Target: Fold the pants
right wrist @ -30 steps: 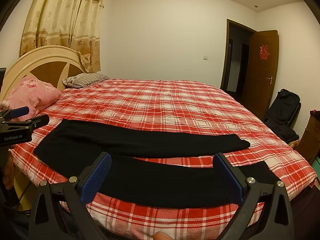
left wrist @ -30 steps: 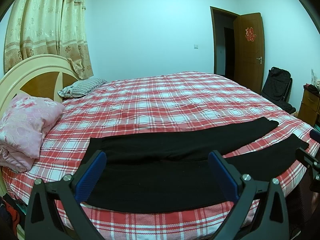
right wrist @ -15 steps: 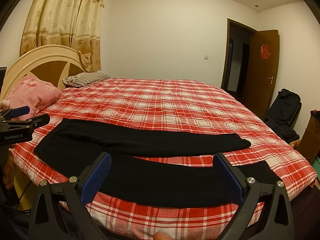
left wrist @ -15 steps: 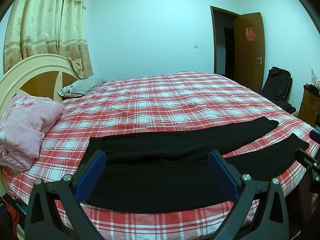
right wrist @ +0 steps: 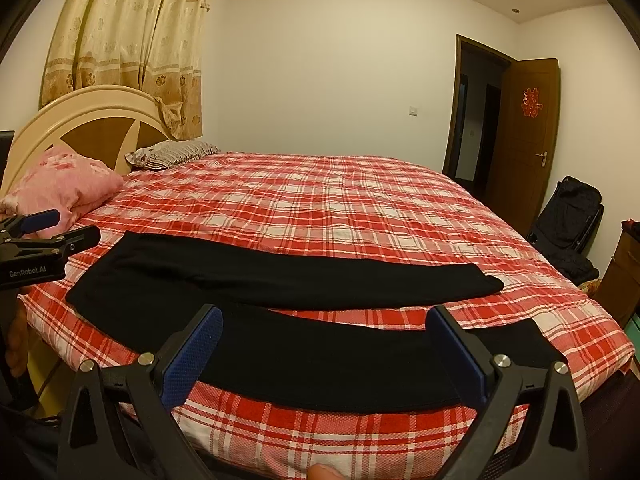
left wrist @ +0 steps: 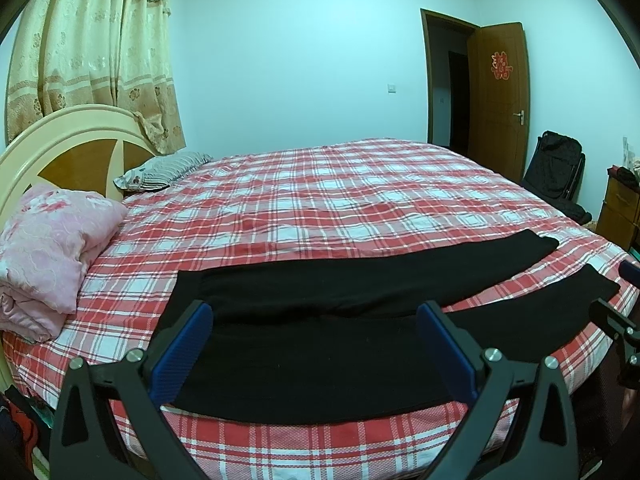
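Black pants [left wrist: 320, 320] lie flat along the near edge of a red plaid bed [left wrist: 340, 200], waist to the left, two legs spread to the right. My left gripper [left wrist: 314, 344] is open and empty, above the waist and upper-leg part. My right gripper [right wrist: 326, 344] is open and empty, above the near leg of the pants [right wrist: 288, 280]. The left gripper [right wrist: 44, 232] also shows at the left edge of the right wrist view; the right gripper's fingers [left wrist: 616, 320] show at the right edge of the left wrist view.
A pink folded quilt [left wrist: 48, 248] and a striped pillow [left wrist: 164, 170] lie by the cream headboard [left wrist: 60, 148] at the left. A brown door [left wrist: 500, 100], a black bag [left wrist: 556, 168] and a wooden cabinet [left wrist: 620, 208] stand at the right.
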### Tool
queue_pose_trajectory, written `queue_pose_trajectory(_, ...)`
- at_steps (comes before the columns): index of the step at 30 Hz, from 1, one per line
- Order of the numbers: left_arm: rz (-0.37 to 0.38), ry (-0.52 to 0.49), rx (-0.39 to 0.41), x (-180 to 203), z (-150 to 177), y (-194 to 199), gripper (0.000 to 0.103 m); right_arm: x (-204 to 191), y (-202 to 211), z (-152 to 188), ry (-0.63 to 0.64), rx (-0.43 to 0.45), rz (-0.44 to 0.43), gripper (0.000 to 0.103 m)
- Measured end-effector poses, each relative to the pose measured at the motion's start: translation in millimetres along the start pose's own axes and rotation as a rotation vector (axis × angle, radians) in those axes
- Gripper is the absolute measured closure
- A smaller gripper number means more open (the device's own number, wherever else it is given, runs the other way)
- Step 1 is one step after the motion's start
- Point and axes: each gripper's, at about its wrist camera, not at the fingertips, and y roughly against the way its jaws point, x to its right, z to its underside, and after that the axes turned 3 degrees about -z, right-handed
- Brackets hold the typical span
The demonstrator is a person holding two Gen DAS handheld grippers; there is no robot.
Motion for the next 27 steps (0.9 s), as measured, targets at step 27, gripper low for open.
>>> queue_pose_trajectory(27, -0.193, 0.053, -0.235, -198, -5, -247, 0.008, 127, -144, -19, -0.005, -0.178, 0.131, 0.001)
